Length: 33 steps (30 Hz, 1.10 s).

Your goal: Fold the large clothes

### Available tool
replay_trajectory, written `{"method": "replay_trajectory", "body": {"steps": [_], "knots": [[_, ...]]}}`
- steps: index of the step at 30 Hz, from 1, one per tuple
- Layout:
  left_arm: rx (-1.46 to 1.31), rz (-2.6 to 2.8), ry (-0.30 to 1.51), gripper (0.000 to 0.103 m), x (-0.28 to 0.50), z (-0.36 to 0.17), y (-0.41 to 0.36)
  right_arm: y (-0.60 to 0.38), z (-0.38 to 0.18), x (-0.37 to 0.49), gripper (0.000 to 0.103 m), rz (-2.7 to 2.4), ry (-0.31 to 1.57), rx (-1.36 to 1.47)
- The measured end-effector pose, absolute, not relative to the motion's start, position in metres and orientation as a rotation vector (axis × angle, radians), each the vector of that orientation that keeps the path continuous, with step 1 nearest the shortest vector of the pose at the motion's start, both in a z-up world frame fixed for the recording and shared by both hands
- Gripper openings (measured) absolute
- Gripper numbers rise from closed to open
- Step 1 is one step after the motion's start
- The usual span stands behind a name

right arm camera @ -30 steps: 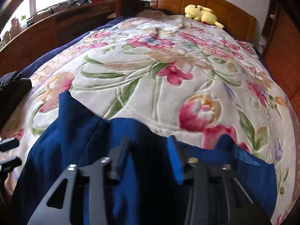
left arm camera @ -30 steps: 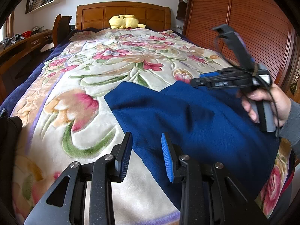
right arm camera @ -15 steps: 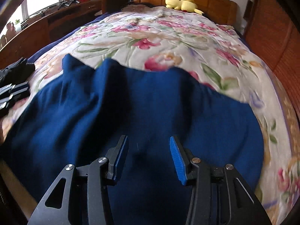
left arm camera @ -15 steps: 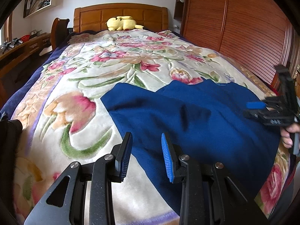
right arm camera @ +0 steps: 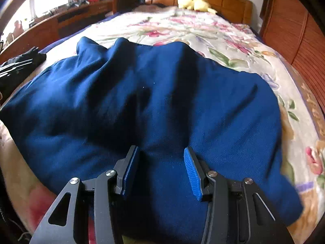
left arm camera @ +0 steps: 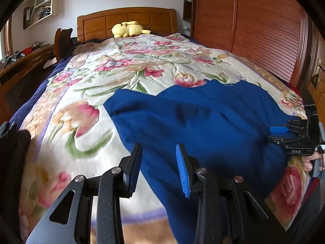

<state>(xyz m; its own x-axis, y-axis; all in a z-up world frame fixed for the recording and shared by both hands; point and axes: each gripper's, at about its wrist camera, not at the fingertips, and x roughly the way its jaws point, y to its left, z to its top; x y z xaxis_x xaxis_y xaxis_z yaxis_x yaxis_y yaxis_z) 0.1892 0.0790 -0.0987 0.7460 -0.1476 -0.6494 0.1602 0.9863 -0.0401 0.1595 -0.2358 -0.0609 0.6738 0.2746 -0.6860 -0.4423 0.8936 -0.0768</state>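
A large dark blue garment (left arm camera: pixel 203 122) lies spread and wrinkled on the near part of a floral bedspread (left arm camera: pixel 126 77). My left gripper (left arm camera: pixel 158 148) hovers open over the garment's near left edge, and its pads press on nothing. At the right edge of the left wrist view, a hand holds my right gripper (left arm camera: pixel 274 133) low over the garment's right side. In the right wrist view the right gripper (right arm camera: pixel 160 152) stands open just above the blue garment (right arm camera: pixel 162 101), with only cloth showing beneath the gap.
A yellow plush toy (left arm camera: pixel 127 28) rests by the wooden headboard (left arm camera: pixel 126 18). A slatted wooden wardrobe (left arm camera: pixel 264 40) runs along the bed's right side, a desk (left arm camera: pixel 22 61) along the left. Black clothing (left arm camera: pixel 12 152) lies at the bed's near left corner.
The right gripper has swung away from over the garment's middle to its near right side and dropped lower. The left gripper has shifted slightly. Both stay open.
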Motion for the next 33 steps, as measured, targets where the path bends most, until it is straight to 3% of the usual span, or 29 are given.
{"method": "replay_trajectory", "body": {"steps": [10,33], "knots": [[0.000,-0.126,0.783,0.037,0.138,-0.107,0.062,-0.249,-0.065,0.156,0.048,0.439,0.679,-0.176],[-0.067,-0.039,0.920,0.037,0.129,-0.149,0.062,-0.248,-0.065,0.143,0.051,0.394,0.651,-0.197]]}}
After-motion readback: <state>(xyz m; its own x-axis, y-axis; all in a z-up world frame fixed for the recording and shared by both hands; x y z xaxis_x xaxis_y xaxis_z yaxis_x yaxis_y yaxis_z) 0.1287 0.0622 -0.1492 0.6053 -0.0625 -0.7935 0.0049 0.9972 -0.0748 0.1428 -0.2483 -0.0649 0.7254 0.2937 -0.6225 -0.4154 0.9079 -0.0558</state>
